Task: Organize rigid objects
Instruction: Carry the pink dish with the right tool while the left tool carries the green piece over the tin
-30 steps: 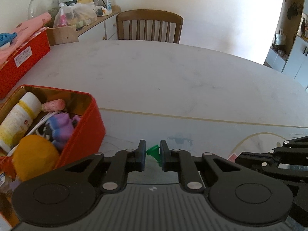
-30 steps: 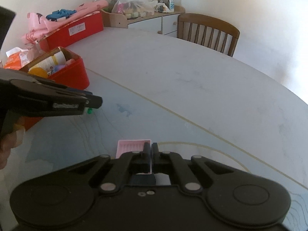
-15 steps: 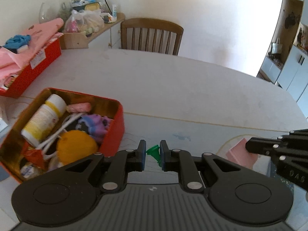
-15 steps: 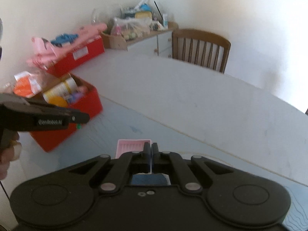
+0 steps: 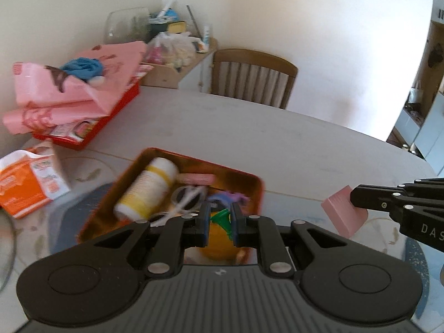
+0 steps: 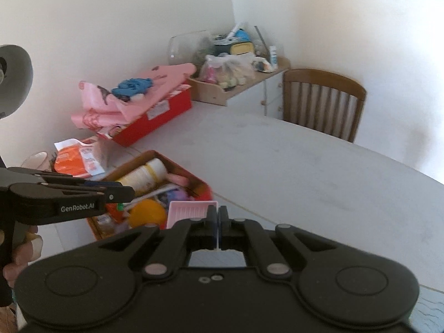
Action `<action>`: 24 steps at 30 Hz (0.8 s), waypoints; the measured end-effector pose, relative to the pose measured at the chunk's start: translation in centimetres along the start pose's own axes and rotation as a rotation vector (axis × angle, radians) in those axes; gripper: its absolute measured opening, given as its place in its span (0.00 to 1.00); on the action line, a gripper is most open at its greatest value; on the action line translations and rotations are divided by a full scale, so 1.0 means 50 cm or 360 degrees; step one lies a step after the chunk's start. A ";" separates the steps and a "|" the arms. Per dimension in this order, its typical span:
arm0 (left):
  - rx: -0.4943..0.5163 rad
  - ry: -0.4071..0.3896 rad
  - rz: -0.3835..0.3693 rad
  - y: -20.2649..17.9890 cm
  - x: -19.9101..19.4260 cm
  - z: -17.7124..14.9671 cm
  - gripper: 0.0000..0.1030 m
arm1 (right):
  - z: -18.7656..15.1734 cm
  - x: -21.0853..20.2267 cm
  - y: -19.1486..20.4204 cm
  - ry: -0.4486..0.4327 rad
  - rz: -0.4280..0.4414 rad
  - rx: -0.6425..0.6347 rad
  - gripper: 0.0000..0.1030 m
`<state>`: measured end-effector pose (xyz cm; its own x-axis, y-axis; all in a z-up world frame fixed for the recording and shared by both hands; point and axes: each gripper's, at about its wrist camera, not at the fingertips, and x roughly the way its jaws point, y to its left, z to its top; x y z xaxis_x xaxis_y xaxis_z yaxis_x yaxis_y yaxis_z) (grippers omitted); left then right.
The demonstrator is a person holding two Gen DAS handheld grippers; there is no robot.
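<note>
My left gripper [image 5: 219,223] is clamped on a small green funnel [image 5: 222,217] and hangs above the red tin [image 5: 255,191], over the yellow ball [image 6: 147,212] inside. Also in the tin: a white bottle with yellow band [image 5: 147,188], lying on its side, and a purple toy [image 5: 227,197]. My right gripper [image 6: 217,216] is pinched tight on the thin edge of a pink tray [image 6: 186,212], held in the air just right of the tin. White table [image 6: 305,172] underneath. An orange packet [image 5: 25,183] sits left of the tin, a wooden chair [image 6: 322,102] at the far side.
</note>
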<state>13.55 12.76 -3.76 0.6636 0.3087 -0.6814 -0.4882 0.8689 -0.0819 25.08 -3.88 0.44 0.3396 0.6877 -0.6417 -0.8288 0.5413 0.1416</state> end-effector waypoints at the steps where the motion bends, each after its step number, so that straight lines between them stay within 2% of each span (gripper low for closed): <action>1: 0.0000 0.0001 0.0000 0.015 0.000 0.002 0.14 | 0.008 0.013 0.013 0.0008 0.0011 0.0000 0.00; 10: -0.0004 0.0087 0.0011 0.131 0.031 0.006 0.14 | 0.059 0.107 0.097 0.0051 0.0029 0.0008 0.00; 24: 0.0092 0.0253 -0.0040 0.177 0.118 -0.017 0.14 | 0.073 0.263 0.164 0.0203 -0.0050 -0.0054 0.00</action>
<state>12.67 21.92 -9.15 0.5752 0.2253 -0.7864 -0.4360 0.8979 -0.0616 24.35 11.37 -4.07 0.3080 0.6026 -0.7362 -0.8341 0.5432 0.0956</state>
